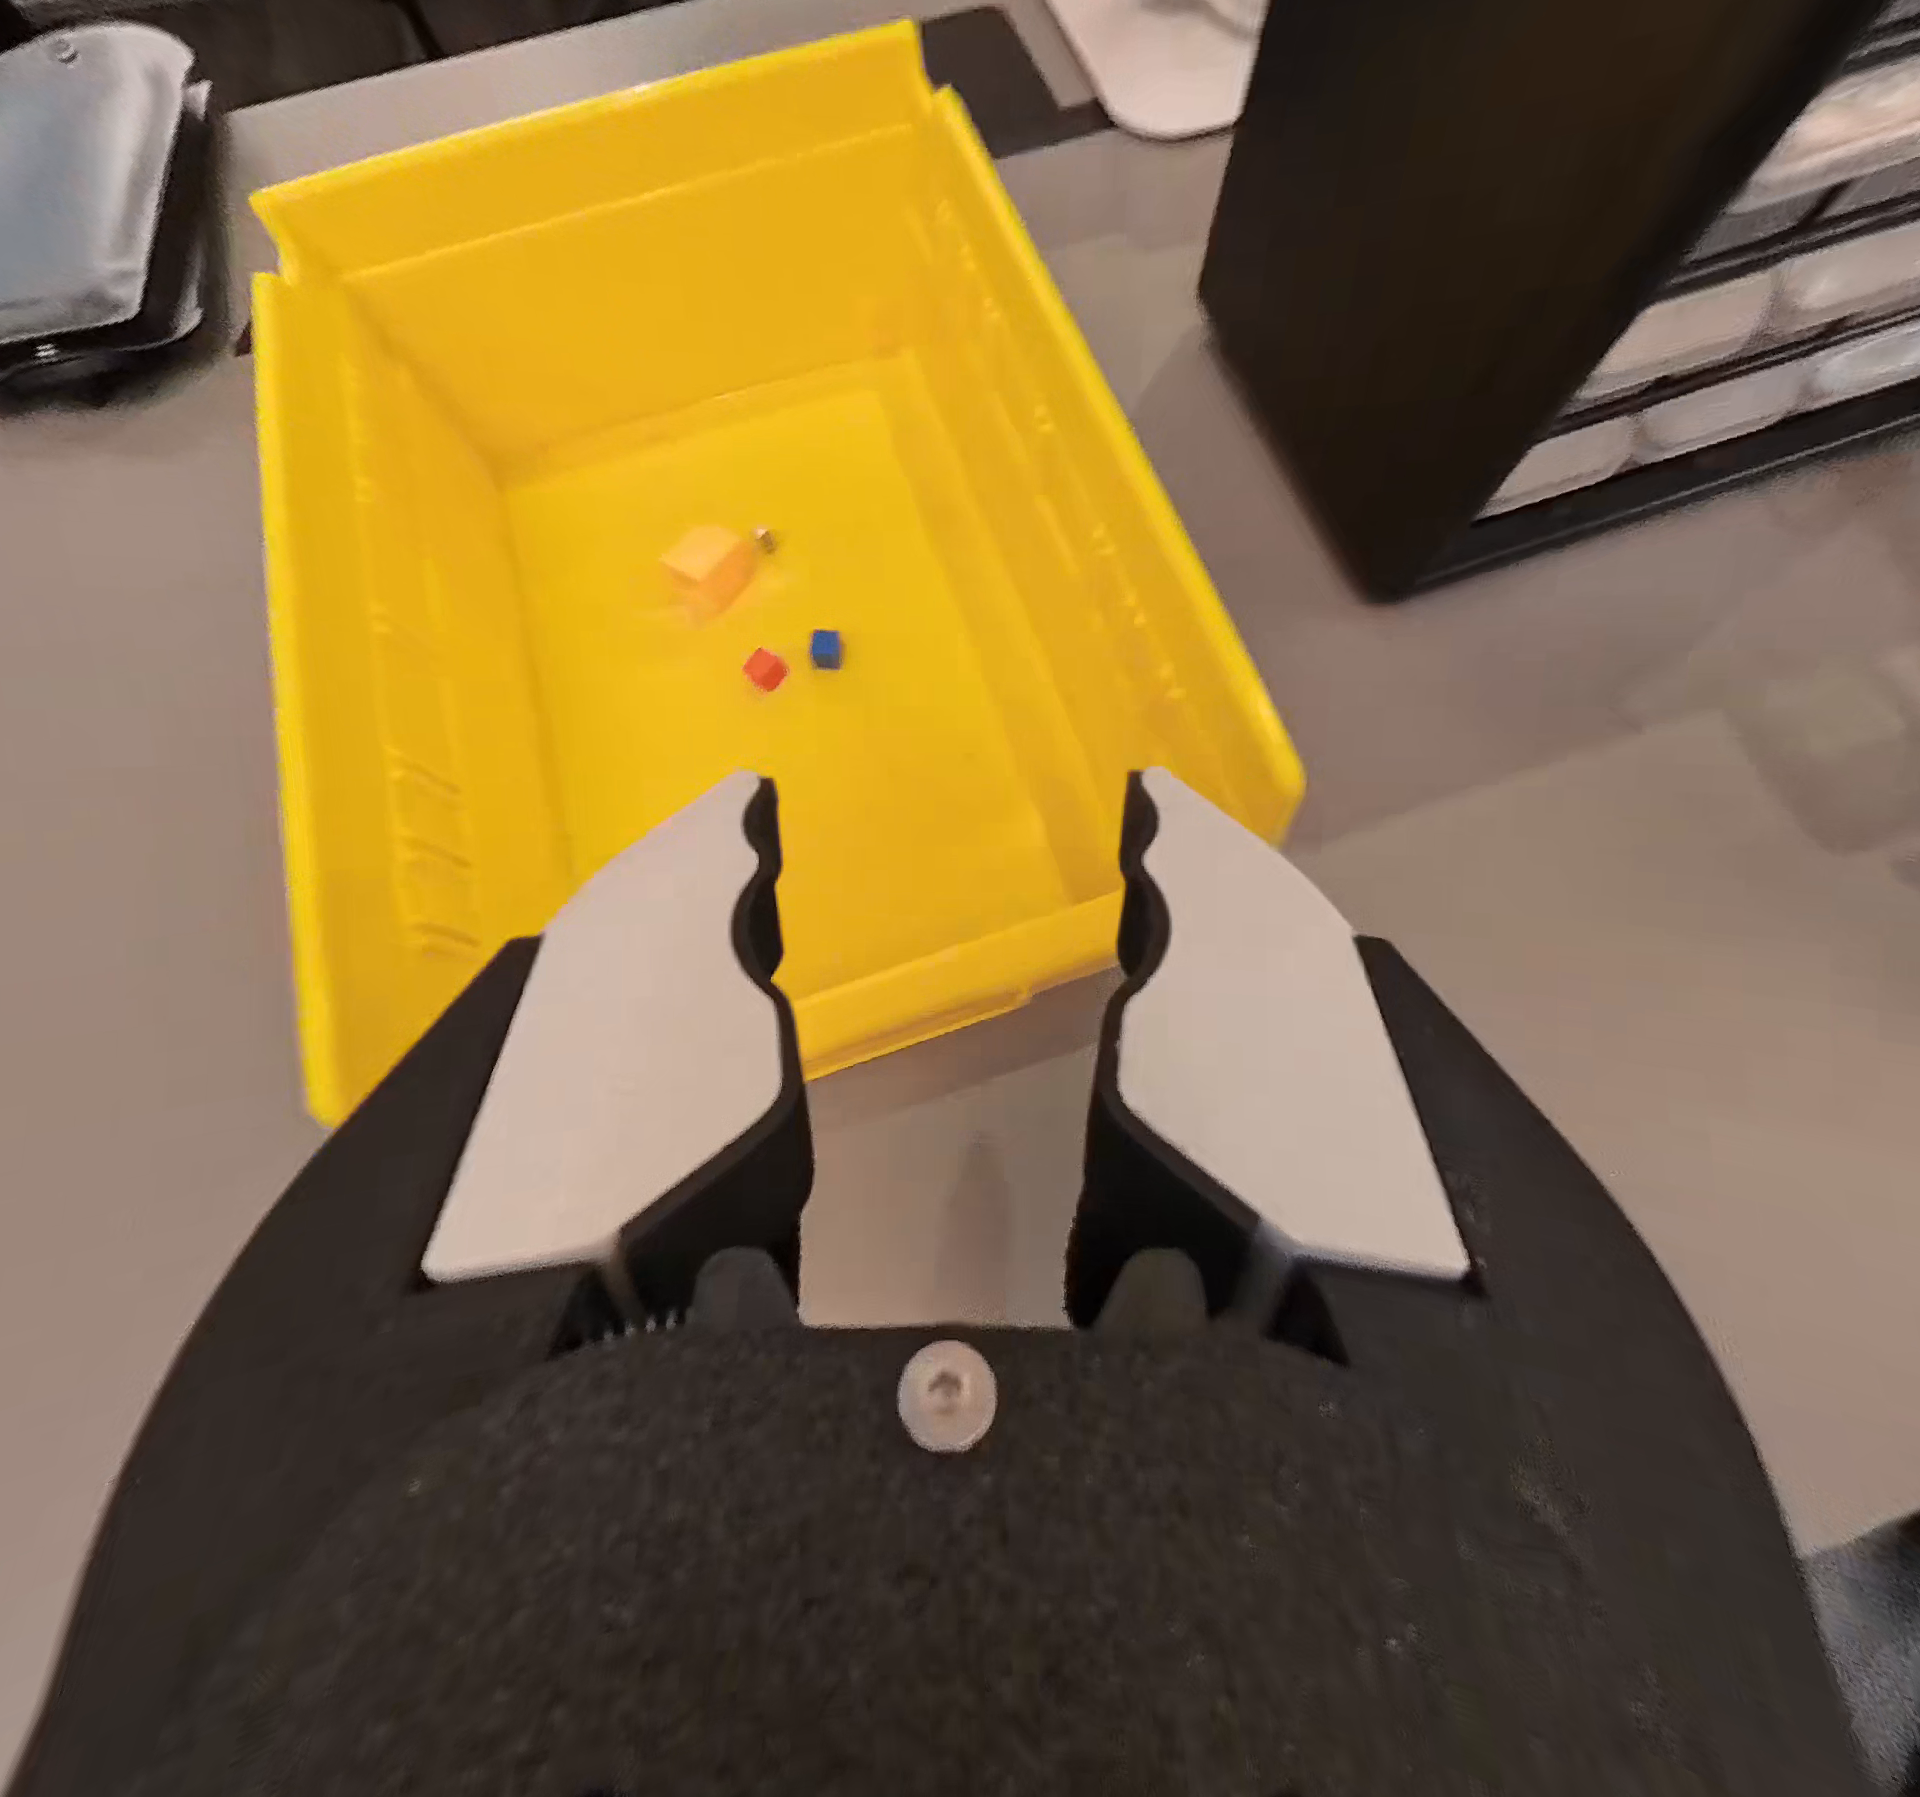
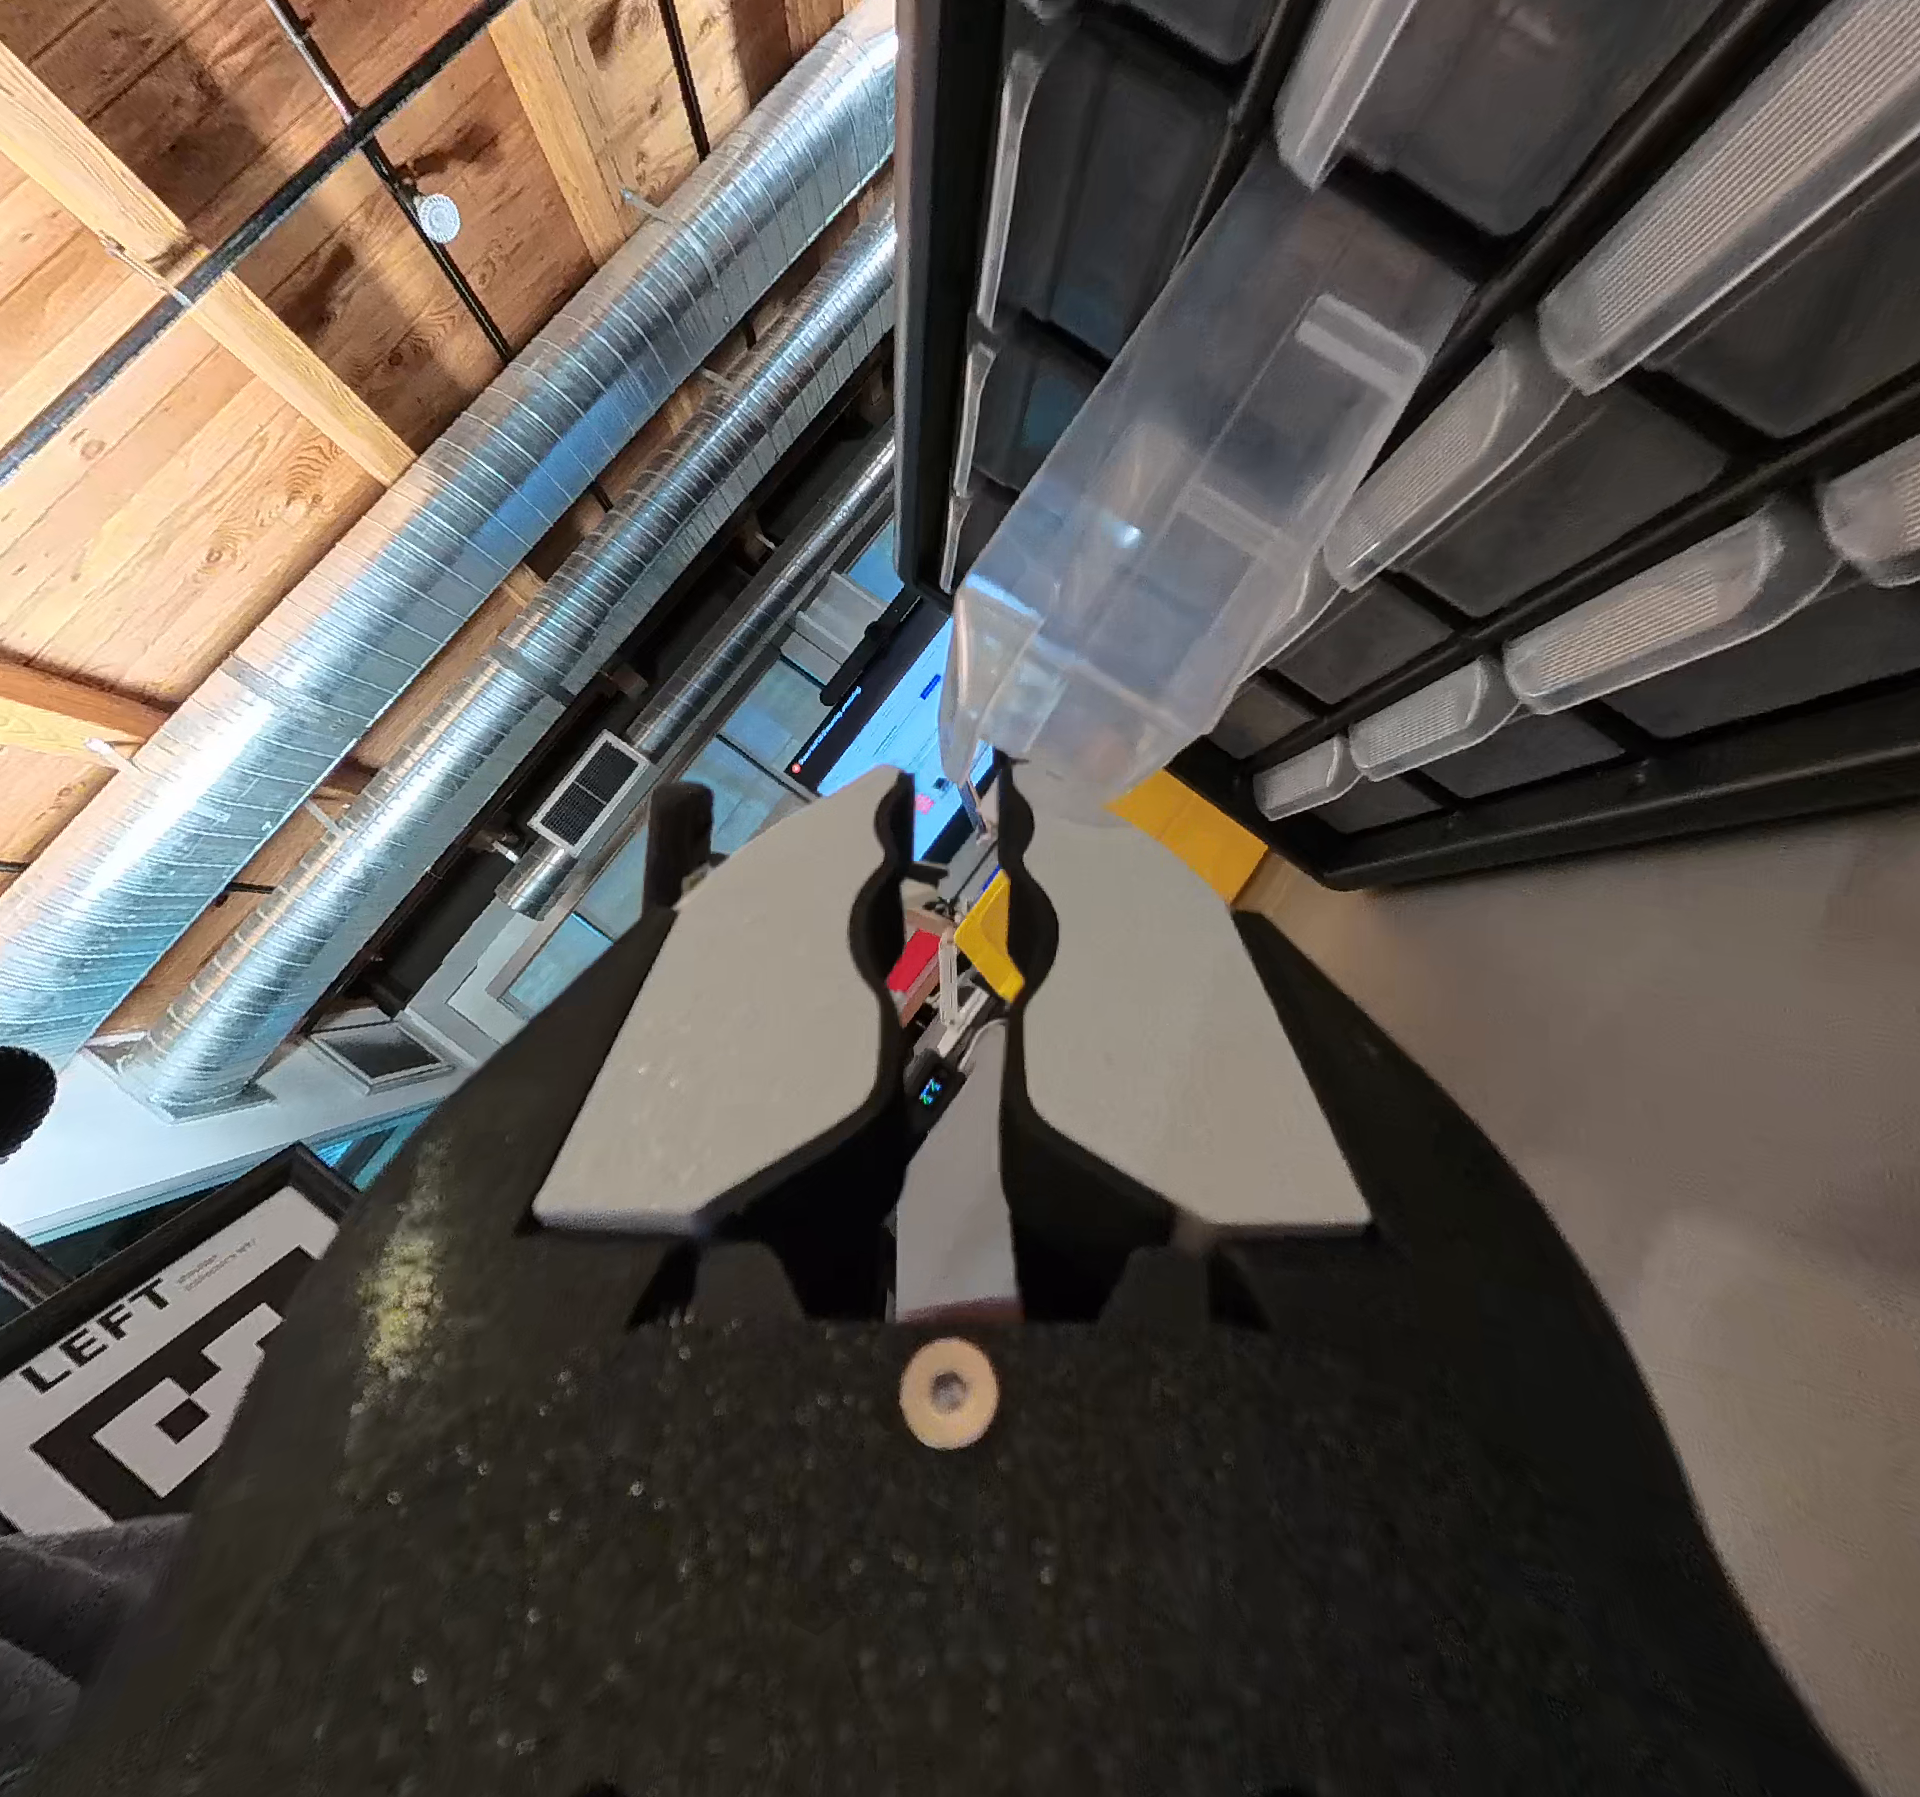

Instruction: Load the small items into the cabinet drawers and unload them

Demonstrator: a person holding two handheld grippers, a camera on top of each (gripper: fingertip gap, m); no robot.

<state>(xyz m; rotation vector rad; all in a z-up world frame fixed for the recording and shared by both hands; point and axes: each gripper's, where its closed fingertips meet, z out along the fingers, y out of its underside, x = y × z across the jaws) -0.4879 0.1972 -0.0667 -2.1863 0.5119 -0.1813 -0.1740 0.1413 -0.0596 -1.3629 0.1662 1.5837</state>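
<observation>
Left wrist view: left gripper (image 1: pixel 948 786) jaws spread wide, empty, hovering over near end of yellow plastic bin (image 1: pixel 436 667) on grey table (image 1: pixel 1558 916). Bin floor holds small red cube (image 1: pixel 765 670), blue cube (image 1: pixel 826 648), orange block (image 1: pixel 707 568). Black drawer cabinet (image 1: pixel 1455 220) far right.

Right wrist view: right gripper (image 2: pixel 971 797) pinched on front tab of clear plastic drawer (image 2: pixel 1174 542), pulled out from cabinet.

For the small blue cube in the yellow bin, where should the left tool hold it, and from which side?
Grip the blue cube by two opposite side faces, coming from straight above. The yellow bin has high walls, so a sideways approach is blocked. The red cube lies close beside it, so probably close across the faces turned away from red. The left tool is already open.
</observation>
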